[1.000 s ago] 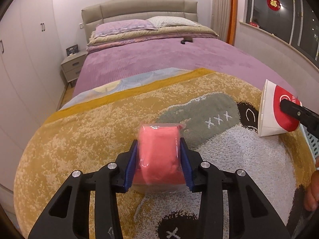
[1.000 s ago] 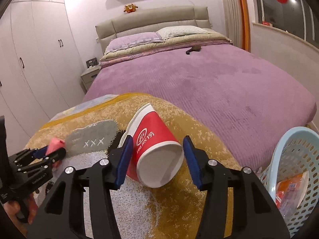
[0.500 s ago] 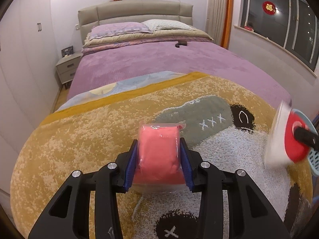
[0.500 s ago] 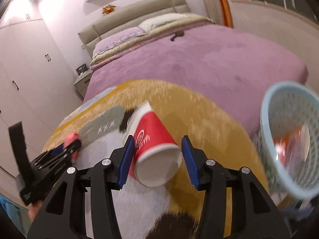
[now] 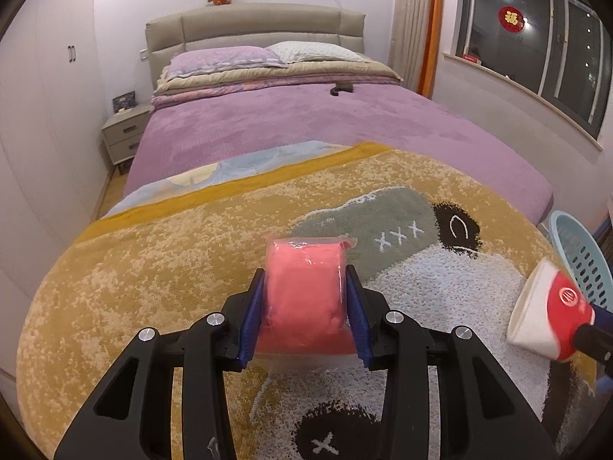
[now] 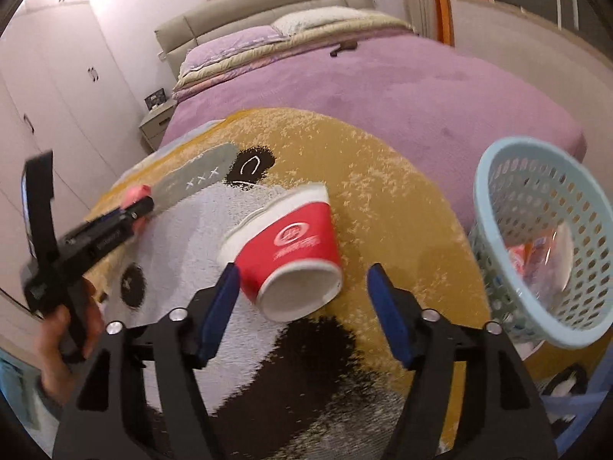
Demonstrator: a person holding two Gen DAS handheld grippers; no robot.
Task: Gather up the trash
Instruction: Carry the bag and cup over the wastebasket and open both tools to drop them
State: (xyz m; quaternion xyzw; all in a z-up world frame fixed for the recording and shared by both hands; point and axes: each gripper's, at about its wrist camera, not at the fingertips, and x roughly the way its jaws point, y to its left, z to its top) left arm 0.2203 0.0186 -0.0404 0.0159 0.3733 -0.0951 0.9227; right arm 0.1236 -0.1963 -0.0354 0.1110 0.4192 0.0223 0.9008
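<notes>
Now, line by line:
Left gripper (image 5: 305, 308): its blue fingers (image 5: 253, 322) squeeze a pink packet (image 5: 304, 295) from both sides, above the yellow bear blanket (image 5: 153, 268).
Right gripper (image 6: 304, 306): its fingers (image 6: 220, 306) are spreading apart; the red paper cup (image 6: 291, 253) is between them, touching the left finger only, free of the right one.
Cup: tilted, white bottom toward the camera.
Basket (image 6: 544, 237): light blue, just right of the cup, at the bed's edge, with wrappers inside.
Hand (image 6: 65, 352): holds the left gripper's handle.
</notes>
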